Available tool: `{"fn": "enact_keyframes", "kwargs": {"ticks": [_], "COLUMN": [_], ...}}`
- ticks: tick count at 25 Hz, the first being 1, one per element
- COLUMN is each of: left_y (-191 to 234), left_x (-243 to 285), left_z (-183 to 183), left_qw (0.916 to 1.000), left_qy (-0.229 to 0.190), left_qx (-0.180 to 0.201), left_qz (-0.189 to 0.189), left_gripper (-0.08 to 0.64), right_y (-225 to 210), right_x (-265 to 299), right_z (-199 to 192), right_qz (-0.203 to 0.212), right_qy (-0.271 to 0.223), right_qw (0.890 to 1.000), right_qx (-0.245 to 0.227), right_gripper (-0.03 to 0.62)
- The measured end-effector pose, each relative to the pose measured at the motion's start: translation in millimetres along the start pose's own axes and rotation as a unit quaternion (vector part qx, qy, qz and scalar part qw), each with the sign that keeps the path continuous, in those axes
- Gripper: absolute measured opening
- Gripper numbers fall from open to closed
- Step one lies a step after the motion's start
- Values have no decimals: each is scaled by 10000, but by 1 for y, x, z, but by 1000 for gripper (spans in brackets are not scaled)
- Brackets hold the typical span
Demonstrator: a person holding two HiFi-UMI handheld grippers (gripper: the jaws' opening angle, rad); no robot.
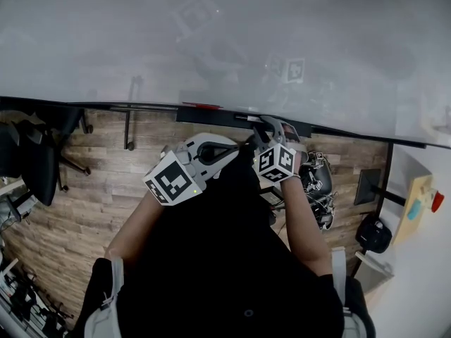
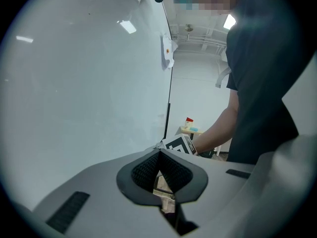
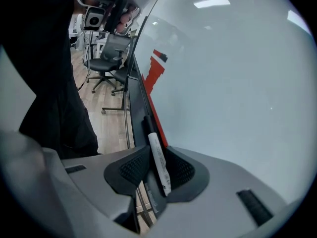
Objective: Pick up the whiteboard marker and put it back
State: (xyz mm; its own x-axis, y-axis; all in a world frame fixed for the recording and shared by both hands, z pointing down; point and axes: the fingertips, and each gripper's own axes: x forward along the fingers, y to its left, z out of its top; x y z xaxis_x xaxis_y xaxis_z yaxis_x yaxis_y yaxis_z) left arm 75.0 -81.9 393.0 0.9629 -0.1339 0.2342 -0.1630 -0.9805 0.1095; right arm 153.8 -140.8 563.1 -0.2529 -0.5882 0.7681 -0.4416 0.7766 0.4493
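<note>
Big white whiteboard [image 1: 211,41] fills top, shiny, light spots [image 2: 128,27] on it. Black ledge [image 1: 141,107] along whiteboard bottom edge. Brown wood plank floor [image 1: 91,189] below. Black office chair [image 1: 32,160] on wheels at left. White wall [image 2: 198,83], bright ceiling lamp [image 2: 229,21]. Small table [image 2: 190,130] far off by wall. Black bag [image 1: 372,234] on floor at right.

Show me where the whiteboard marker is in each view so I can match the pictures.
Head view: whiteboard marker, a pale sliver just left of the right gripper tips; hard to make out.
Left gripper view: not in it.
Right gripper view: bottom centre, clamped between the jaws.
Shared landmark: the whiteboard, in all three.
</note>
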Motion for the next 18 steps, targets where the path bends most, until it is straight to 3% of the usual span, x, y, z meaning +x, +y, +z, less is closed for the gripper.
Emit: {"fn": "enact_keyframes", "kwargs": {"ticks": [18], "left_y": [-2], "left_x": [1], "left_z": [0], "left_qw": [10000], "left_qy": [0], "left_qx": [31], "left_qz": [-38], "left_gripper": [12], "right_y": [-2], "right_x": [5], "right_z": [-3], "right_qz": [40], "right_qy": [106], "right_qw": [9997], "right_qx": [-203], "right_gripper": [86]}}
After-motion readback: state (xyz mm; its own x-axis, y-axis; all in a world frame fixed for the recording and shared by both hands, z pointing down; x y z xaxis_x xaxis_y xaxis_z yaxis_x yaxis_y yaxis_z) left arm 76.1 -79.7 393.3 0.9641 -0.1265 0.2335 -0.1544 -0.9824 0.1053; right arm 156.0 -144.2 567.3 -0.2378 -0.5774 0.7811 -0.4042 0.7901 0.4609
